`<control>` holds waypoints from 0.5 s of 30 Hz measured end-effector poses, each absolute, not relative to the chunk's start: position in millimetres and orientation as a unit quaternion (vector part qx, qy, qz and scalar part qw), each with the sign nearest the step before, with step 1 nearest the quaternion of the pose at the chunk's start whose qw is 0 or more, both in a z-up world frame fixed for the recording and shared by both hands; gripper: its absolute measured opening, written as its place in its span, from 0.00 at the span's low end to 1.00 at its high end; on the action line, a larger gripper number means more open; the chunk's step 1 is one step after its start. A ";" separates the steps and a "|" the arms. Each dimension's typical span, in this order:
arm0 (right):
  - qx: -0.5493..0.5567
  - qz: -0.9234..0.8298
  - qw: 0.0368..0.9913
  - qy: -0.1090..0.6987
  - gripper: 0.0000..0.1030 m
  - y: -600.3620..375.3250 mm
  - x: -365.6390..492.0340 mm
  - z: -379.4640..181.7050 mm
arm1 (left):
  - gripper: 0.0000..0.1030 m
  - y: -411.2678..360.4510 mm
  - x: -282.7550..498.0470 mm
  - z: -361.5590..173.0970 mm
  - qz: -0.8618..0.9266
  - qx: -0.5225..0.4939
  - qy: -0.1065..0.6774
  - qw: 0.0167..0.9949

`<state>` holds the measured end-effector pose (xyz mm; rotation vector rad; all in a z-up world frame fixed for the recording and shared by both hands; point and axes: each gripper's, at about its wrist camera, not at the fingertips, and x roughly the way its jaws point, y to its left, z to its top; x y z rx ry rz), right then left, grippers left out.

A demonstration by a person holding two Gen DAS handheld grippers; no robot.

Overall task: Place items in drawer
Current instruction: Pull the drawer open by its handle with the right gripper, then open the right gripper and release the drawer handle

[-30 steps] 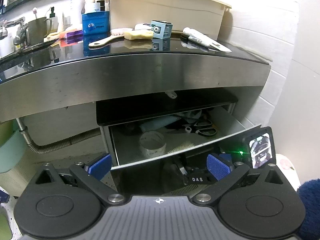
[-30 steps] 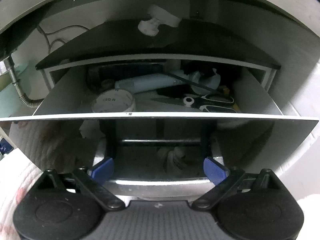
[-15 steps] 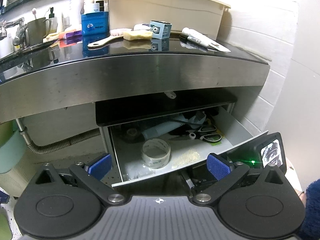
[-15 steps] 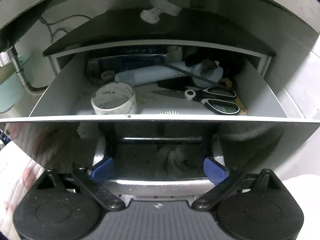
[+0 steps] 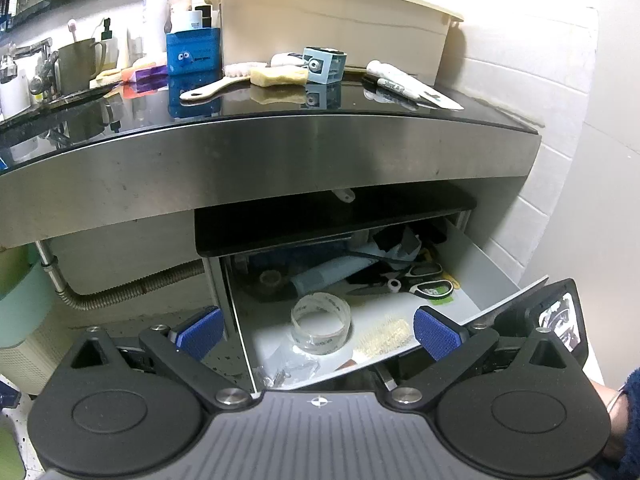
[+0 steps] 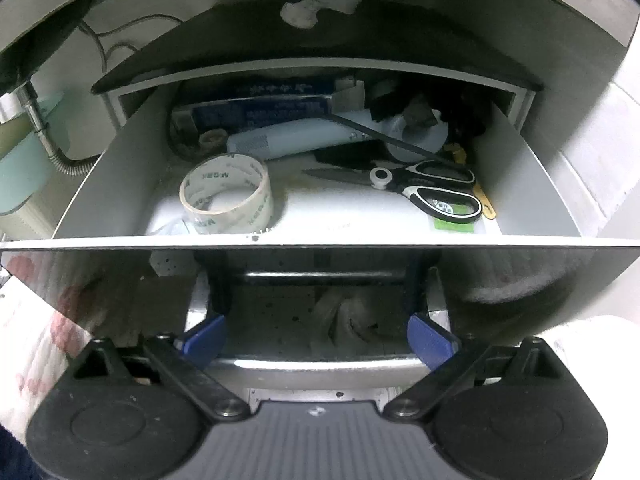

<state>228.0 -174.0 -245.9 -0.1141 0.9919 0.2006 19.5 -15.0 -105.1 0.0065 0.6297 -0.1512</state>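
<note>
The white drawer (image 5: 476, 272) under the steel counter stands pulled out. Its glossy black front (image 6: 120, 280) fills the lower right wrist view. My right gripper (image 6: 316, 338) is open, its blue pads (image 6: 204, 338) set wide at the silver handle bar (image 6: 320, 368); I cannot tell whether they touch it. My left gripper (image 5: 316, 332) is open and empty, hanging in front of the drawer's left corner. On the counter lie a brush (image 5: 216, 86), a yellow sponge (image 5: 278, 77), a blue block (image 5: 324, 65) and a white tube (image 5: 396, 80).
Inside the drawer are a tape roll (image 6: 228, 200), scissors (image 6: 424, 188), a pale blue tube (image 6: 296, 138) and a comb (image 5: 384, 336). A beige bin (image 5: 332, 20), bottles and a mug (image 5: 78, 64) stand on the counter. A corrugated pipe (image 5: 132, 292) runs left; tiled wall stands right.
The drawer has slid further out toward me, showing more of the tape roll and scissors. The right gripper moved back with the drawer front. The left gripper stayed nearly still.
</note>
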 end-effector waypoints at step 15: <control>-0.055 0.099 0.866 0.487 0.95 -173.1 237.2 -247.7 | 1.00 -22.4 17.5 -101.1 -0.085 0.020 0.300 0.950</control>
